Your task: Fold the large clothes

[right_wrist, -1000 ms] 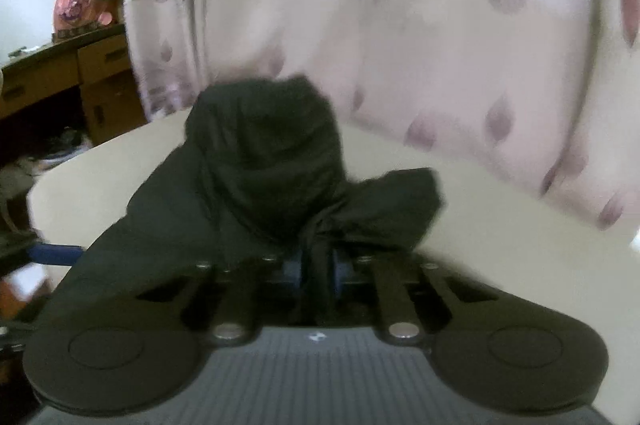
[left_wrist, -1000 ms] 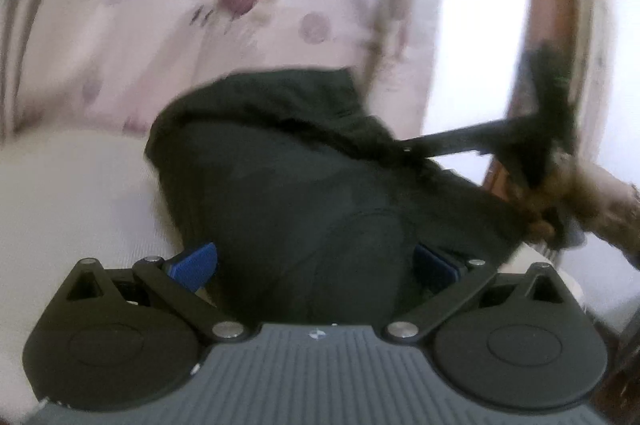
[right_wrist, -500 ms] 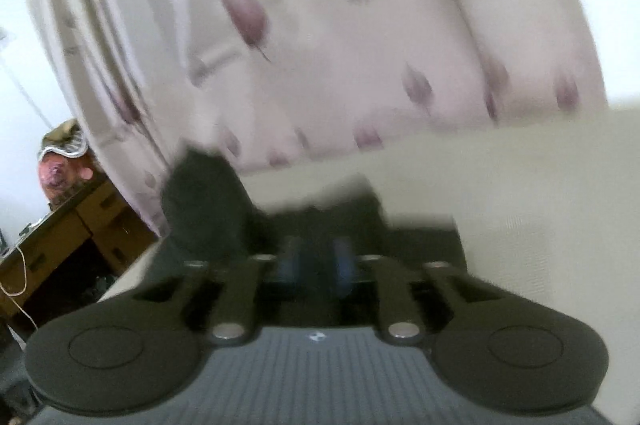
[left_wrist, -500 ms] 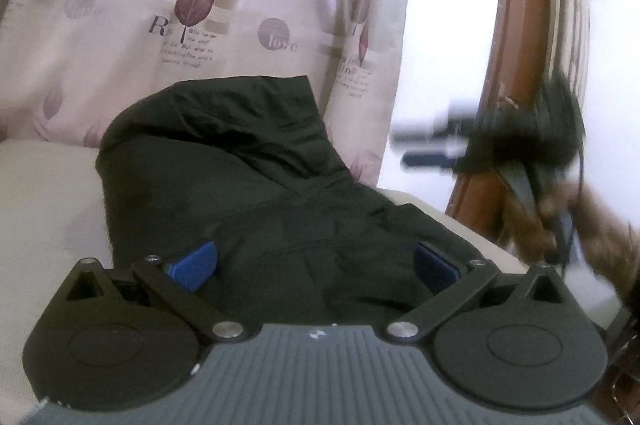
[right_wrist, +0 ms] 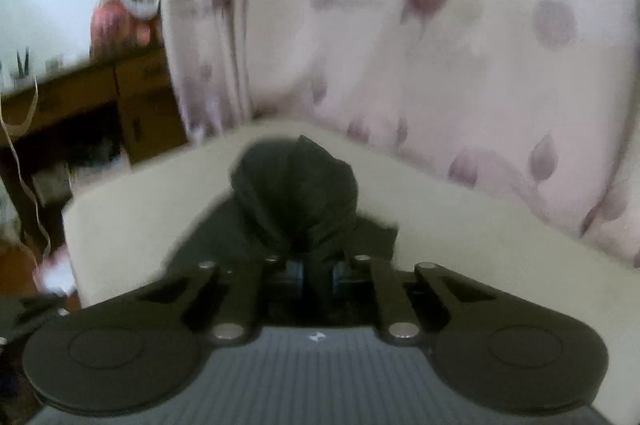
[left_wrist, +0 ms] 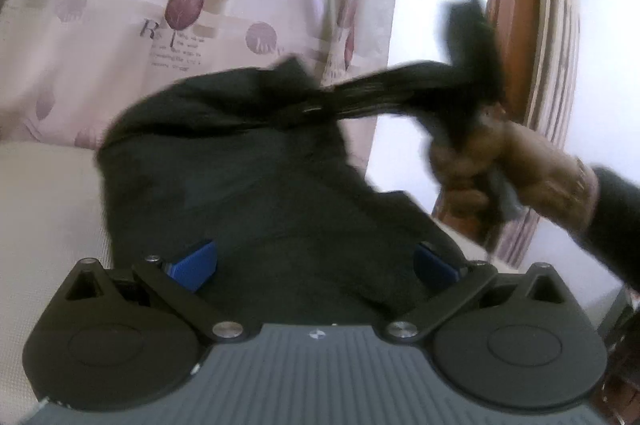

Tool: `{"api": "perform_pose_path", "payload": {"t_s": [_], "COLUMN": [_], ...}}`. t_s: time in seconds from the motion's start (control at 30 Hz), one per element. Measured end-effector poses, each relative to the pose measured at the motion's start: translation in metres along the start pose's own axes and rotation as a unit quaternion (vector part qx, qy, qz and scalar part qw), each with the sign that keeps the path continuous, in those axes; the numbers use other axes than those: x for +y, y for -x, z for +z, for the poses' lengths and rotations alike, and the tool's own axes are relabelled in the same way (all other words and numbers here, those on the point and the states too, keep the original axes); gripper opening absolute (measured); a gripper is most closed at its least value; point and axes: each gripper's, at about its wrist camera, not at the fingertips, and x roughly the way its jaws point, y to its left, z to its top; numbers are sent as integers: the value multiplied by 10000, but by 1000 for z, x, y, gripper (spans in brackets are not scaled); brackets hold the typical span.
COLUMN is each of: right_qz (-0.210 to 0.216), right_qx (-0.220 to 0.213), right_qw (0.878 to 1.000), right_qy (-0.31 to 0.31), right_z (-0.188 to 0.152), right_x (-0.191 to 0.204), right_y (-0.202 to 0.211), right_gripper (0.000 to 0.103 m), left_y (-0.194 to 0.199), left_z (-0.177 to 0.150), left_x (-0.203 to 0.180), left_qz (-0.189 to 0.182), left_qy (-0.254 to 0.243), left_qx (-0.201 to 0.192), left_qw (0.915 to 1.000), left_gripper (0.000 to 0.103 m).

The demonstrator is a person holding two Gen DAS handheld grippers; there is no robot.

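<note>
Pale cream surface [left_wrist: 44, 209] under a leaf-print curtain [left_wrist: 200, 9], wooden door [left_wrist: 516, 37] at upper right of the left view. Black garment [left_wrist: 256, 193] sits bunched mid-frame on the surface, not yet flat. Left gripper [left_wrist: 316, 263] at lower centre: blue pads [left_wrist: 196, 263] spread wide either side of the cloth, clamping nothing, probably waiting to pin or take an edge. At right, a hand [left_wrist: 480, 165] holds the right gripper [right_wrist: 318, 273] raised and tilted, fabric drawn taut toward it. Right view confirms: jaws closed tight on a fold, likely pulling it out to spread the garment.
</note>
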Motion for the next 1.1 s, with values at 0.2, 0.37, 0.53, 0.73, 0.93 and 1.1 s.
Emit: {"api": "perform_pose_path", "payload": {"t_s": [0.2, 0.37, 0.53, 0.73, 0.93, 1.1], "right_qz": [-511, -502, 284, 822, 839, 418], "right_qx": [-528, -484, -777, -904, -1050, -621], "right_qw": [9850, 9589, 9473, 9446, 9130, 9346], "right_qy": [-1559, -2751, -3095, -3047, -3852, -3477], "right_z": [-64, -140, -146, -120, -159, -150], "right_x": [-79, -132, -136, -109, -128, -128], "right_y": [64, 48, 32, -5, -4, 13], "right_gripper": [9, 10, 10, 10, 10, 12], "left_y": [-20, -34, -28, -21, -50, -58], "left_z": [-1, -9, 0, 15, 1, -10], "left_x": [-5, -12, -22, -36, -23, -36], "left_qz": [-188, -196, -139, -59, -349, -587], "left_qy": [332, 365, 148, -324, -60, -333], "left_qx": [278, 440, 193, -180, 259, 351], "left_qw": [9989, 9982, 9996, 9993, 9990, 9971], "left_gripper": [103, 103, 103, 103, 103, 103]}}
